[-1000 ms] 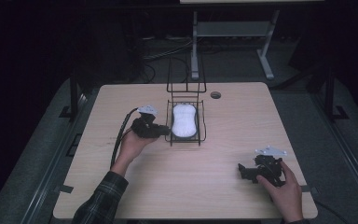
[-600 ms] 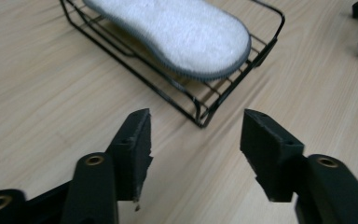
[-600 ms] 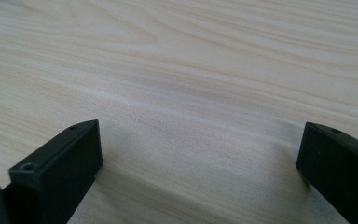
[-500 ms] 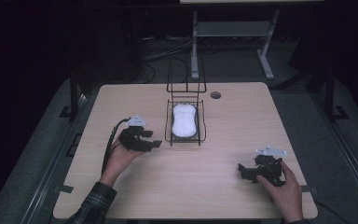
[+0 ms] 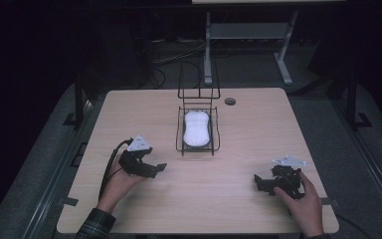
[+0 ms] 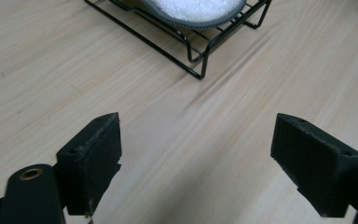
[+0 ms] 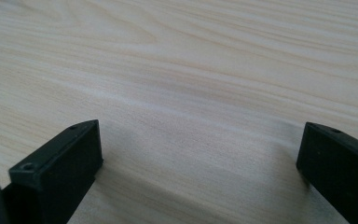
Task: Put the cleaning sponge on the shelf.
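Two claws spread wide, nothing between them: my left claw point(image 5: 155, 168) has just been opening beside the wire basket point(image 5: 181, 139) holding the white pad point(image 5: 197, 128); my right claw point(image 5: 259, 181) idles on the surface point(image 5: 258, 129).

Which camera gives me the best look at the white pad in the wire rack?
The high view: the whole white pad lies flat in the wire rack. The left gripper view catches just its near edge at the top. The right gripper view looks at bare table.
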The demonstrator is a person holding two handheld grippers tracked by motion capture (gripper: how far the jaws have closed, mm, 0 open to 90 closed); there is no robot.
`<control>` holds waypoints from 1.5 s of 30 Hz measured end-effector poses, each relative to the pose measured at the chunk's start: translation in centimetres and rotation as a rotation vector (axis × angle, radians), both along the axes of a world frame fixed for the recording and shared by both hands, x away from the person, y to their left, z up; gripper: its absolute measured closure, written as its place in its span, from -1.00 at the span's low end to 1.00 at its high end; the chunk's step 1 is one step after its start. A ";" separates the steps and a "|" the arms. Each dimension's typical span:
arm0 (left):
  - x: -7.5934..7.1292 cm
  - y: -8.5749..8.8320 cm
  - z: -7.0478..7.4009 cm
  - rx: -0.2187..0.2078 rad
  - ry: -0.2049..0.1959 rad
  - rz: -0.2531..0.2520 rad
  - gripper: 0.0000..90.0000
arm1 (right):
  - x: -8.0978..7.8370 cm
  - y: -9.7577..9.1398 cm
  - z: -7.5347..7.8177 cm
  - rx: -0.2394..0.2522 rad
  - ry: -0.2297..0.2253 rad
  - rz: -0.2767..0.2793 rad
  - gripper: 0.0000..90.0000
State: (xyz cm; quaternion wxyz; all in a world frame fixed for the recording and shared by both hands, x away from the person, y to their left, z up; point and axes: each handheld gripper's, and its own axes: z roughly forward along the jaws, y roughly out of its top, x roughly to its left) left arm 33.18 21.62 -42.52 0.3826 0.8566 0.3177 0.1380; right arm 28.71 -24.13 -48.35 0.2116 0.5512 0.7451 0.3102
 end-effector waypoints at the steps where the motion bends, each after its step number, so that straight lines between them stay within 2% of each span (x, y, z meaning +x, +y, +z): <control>1: -0.3 0.2 -0.1 0.008 0.000 0.004 -0.69 | 0.0 0.0 0.0 0.000 0.000 0.000 -1.00; 12: -3.2 2.0 -1.7 0.048 0.004 0.022 -0.70 | 0.0 0.0 0.0 0.001 0.000 -0.001 -1.00; 19: -4.4 2.5 -3.0 0.071 0.028 0.027 -0.70 | 0.0 0.0 0.0 0.001 0.000 -0.001 -1.00; 21: -4.6 2.6 -3.2 0.090 0.033 0.025 -0.70 | 0.0 0.0 0.0 0.001 0.000 -0.001 -1.00; 24: -4.8 2.7 -3.7 0.090 0.040 0.028 -0.71 | 0.0 0.0 0.0 0.001 0.000 -0.001 -1.00; 27: -5.0 2.7 -4.2 0.107 0.054 0.024 -0.71 | 0.0 0.0 0.0 0.001 0.000 -0.001 -1.00; 31: -5.2 2.6 -4.5 0.081 0.050 0.011 -0.71 | 0.0 0.0 0.0 0.001 0.000 -0.001 -1.00; 37: -5.3 3.2 -5.0 0.037 0.016 -0.013 -0.71 | 0.0 0.0 0.0 0.001 0.000 -0.001 -1.00; 45: -5.4 3.5 -5.0 0.034 0.015 -0.020 -0.71 | 0.0 0.0 0.0 0.001 0.000 -0.001 -1.00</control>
